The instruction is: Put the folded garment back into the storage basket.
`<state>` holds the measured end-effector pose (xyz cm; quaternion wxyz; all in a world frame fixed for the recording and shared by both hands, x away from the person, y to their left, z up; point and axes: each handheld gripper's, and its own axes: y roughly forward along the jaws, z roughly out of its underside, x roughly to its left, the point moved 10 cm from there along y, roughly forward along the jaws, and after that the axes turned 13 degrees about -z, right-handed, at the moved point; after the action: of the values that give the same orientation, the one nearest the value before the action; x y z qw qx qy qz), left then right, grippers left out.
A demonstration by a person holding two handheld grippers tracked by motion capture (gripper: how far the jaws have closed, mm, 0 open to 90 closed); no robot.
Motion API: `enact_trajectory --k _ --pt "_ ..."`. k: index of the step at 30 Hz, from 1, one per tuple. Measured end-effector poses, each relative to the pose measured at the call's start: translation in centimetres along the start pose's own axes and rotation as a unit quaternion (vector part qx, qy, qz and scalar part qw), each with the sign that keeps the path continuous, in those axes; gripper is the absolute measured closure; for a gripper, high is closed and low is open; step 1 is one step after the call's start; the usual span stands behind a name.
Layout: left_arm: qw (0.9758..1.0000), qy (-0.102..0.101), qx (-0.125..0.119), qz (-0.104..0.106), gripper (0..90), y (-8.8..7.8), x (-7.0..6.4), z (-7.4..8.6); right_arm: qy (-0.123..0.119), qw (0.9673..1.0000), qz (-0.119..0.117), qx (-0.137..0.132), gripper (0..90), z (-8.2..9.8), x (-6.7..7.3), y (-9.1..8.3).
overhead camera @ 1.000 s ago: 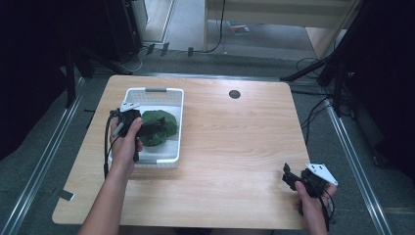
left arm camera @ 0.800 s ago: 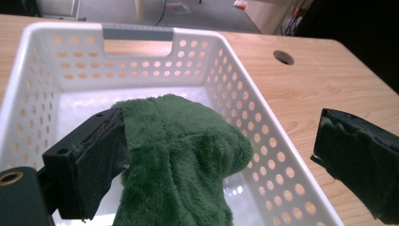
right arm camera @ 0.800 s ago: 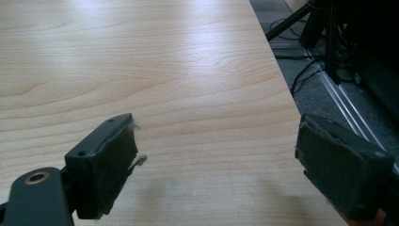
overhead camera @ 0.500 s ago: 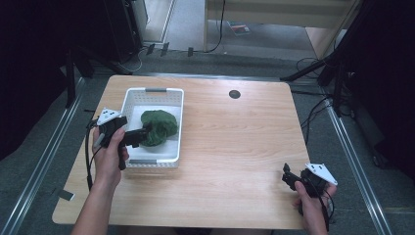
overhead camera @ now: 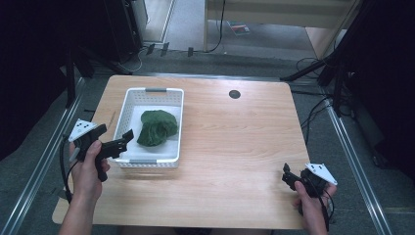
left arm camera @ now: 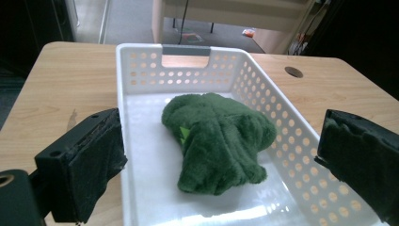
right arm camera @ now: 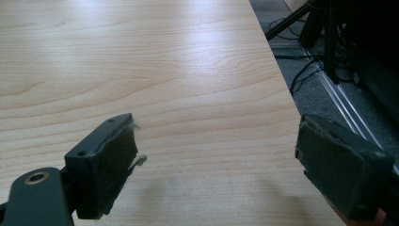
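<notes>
A green plush cloth (overhead camera: 156, 127) (left arm camera: 216, 141) lies crumpled in the white perforated basket (overhead camera: 154, 90) (left arm camera: 186, 49) on the left half of the wooden table. My left gripper (overhead camera: 115, 133) (left arm camera: 223, 127) hovers at the basket's near left corner and points into it. Its jaws have just been opening, stand wide, and nothing is between them. My right gripper (overhead camera: 287, 175) (right arm camera: 216, 127) rests near the table's front right corner, open over bare wood.
A round dark grommet (overhead camera: 234, 94) (left arm camera: 293, 71) sits in the tabletop (overhead camera: 235, 142) toward the back. Metal rails and cables run along the floor on both sides, with dark stands at the right.
My left gripper has drawn back out of the basket toward the left and near side, leaving the green cloth lying inside. The right hand has stayed put.
</notes>
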<state>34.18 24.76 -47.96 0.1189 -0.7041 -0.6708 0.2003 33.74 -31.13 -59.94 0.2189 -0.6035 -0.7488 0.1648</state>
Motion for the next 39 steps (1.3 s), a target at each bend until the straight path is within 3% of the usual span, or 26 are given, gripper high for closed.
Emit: enact_trajectory --k 14,18,24,29,34,37,39 --pt "0.9998 -0.016 -0.008 -0.007 0.9 -1.7 3.8 2.7 0.000 1.0000 0.001 0.000 13.1 0.0 0.0 0.0" --pt "0.9996 -0.028 -0.002 0.002 0.9 -1.9 4.4 4.0 -0.001 1.0000 0.003 0.001 13.1 0.0 0.0 0.0" --pt "0.9988 -0.047 0.007 -0.004 0.9 -2.3 6.3 6.3 -0.001 1.0000 0.005 0.000 13.1 0.0 0.0 0.0" --pt "0.9988 -0.045 0.003 -0.015 0.9 -2.9 7.9 7.7 -0.001 1.0000 0.005 0.001 13.1 0.0 0.0 0.0" --pt "0.9982 -0.058 0.001 -0.017 0.9 -2.6 9.6 9.4 0.000 1.0000 0.004 0.001 13.1 0.0 0.0 0.0" --pt "0.9985 -0.049 0.005 -0.025 0.9 -2.0 10.2 10.4 -0.001 1.0000 0.003 0.002 13.1 0.0 -0.1 0.0" --pt "0.9981 -0.057 0.009 -0.021 0.9 -1.6 10.3 10.9 0.000 1.0000 0.002 0.002 13.1 0.0 -0.1 0.0"
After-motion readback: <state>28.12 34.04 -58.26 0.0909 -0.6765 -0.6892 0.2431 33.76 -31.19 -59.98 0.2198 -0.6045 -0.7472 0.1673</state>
